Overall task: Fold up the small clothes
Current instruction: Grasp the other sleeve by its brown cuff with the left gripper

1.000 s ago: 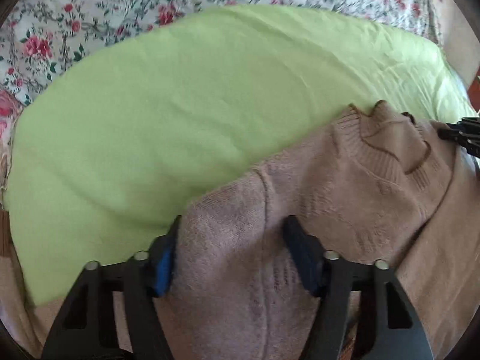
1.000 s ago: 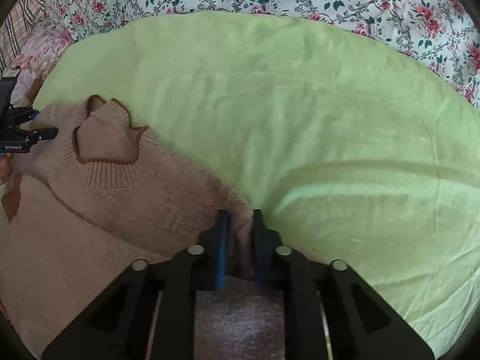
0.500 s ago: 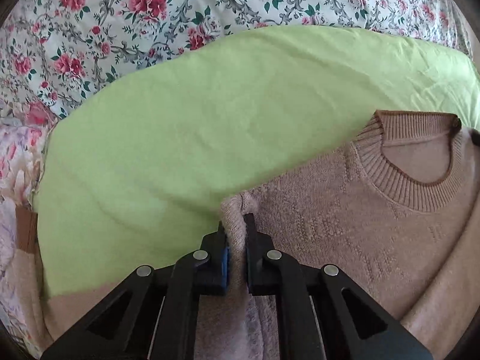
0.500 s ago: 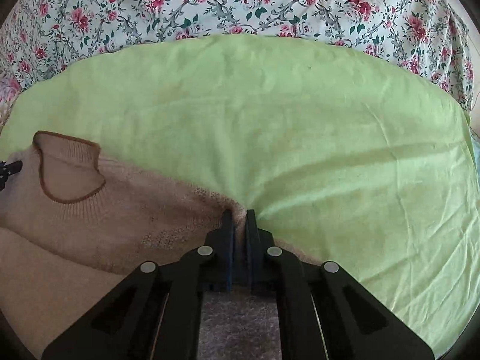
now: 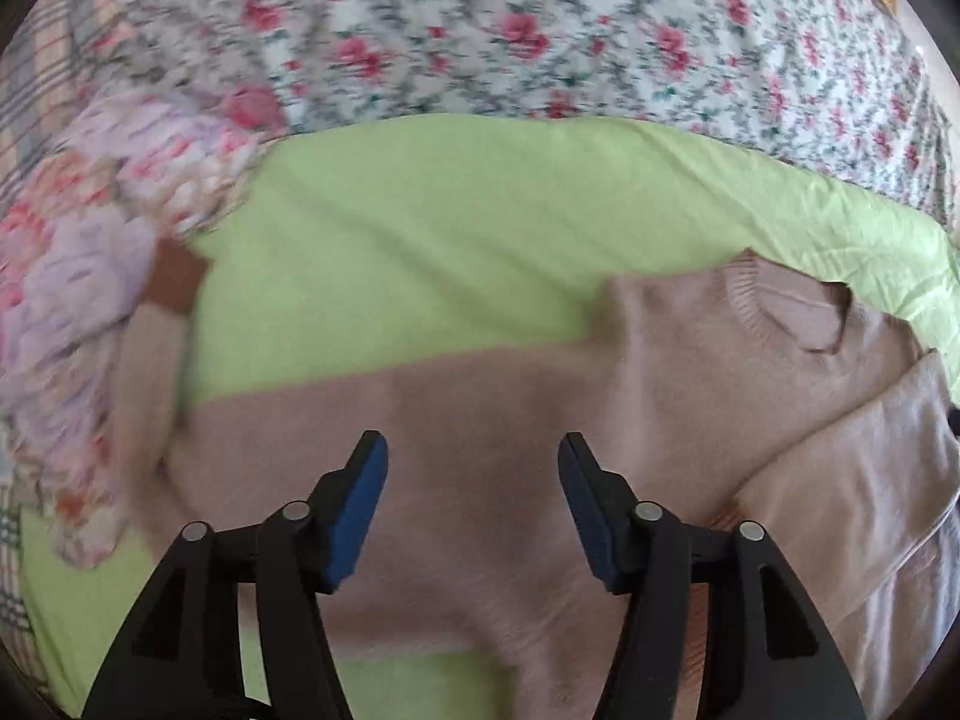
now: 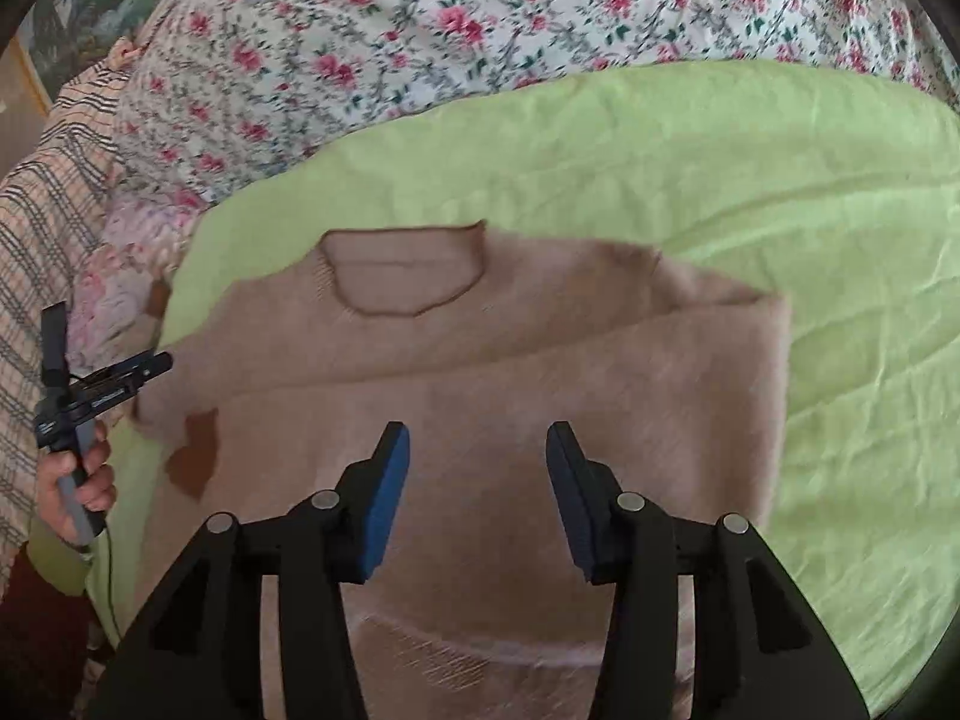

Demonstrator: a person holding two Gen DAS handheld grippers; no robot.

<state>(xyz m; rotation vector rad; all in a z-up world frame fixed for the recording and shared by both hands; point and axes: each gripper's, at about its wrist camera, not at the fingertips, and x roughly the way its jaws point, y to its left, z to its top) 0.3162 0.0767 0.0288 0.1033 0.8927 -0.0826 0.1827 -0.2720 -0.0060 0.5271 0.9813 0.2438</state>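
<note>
Now our beige knitted sweater (image 6: pixel 540 372) lies spread on the light green sheet (image 6: pixel 780 192), its round neckline with the darker brown trim pointing away from us toward the flowered bedding. In the right wrist view one sleeve is folded across the body, forming a straight edge on the right side, and a brown cuff (image 6: pixel 195 456) shows near the lower left of the garment. In the left wrist view the sweater (image 5: pixel 600 408) stretches sideways, with another brown cuff (image 5: pixel 174 285) at the far left, just beside a crumpled pastel floral cloth (image 5: pixel 78 312).

Our left gripper (image 5: pixel 473 504) hangs above the sweater's body, jaws apart and opening; no knit is pinched between its blue pads, only seen beneath them. Our right gripper (image 6: pixel 478 495) likewise stands spread and opening over the folded fabric, pads clear of it.

Beyond the green sheet lies the flowered bedding (image 6: pixel 420 30), white with red roses. A plaid cloth (image 6: pixel 42 210) drapes at the left edge of the right wrist view, where a hand (image 6: pixel 72 480) grips the left tool's handle.
</note>
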